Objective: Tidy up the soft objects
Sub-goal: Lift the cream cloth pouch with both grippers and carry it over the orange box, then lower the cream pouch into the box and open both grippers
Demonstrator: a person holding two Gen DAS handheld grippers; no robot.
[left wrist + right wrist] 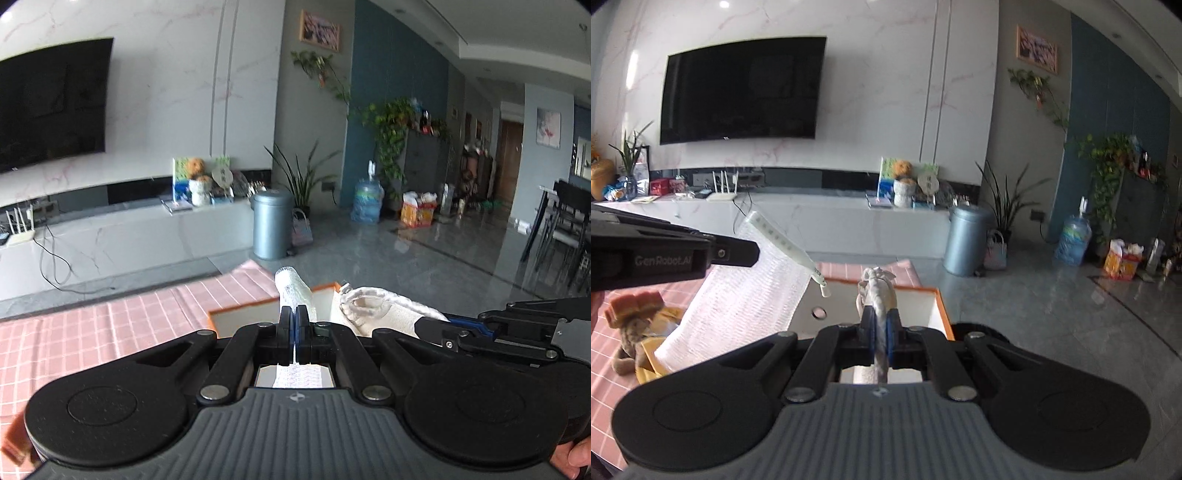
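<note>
Both claws are clenched on the same thing, a white mesh-textured soft cloth (pixel 738 295), and this looks like the reason it hangs as it does: each claw pinches one part of its edge, so the cloth is carried spread between them instead of falling in a heap. In the left wrist view, the left gripper (pixel 294 314) has its jaws closed on a rolled, bunched end of the cloth, which sticks out just past the fingertips. In the right wrist view, the right gripper (pixel 881 323) has its blue-padded jaws closed on another twisted end, which stands up above the tips. From the left claw the cloth hangs down as a wide sheet toward the pink checked tablecloth (pixel 110 325). Directly ahead of both claws, near the far right corner of the table, stands an open white box with an orange rim (pixel 940 306); I judge this is where the cloth should go. A brown plush toy on yellow fabric (pixel 635 332) lies near the left edge of the table, well apart from the box and not held by any claw.
</note>
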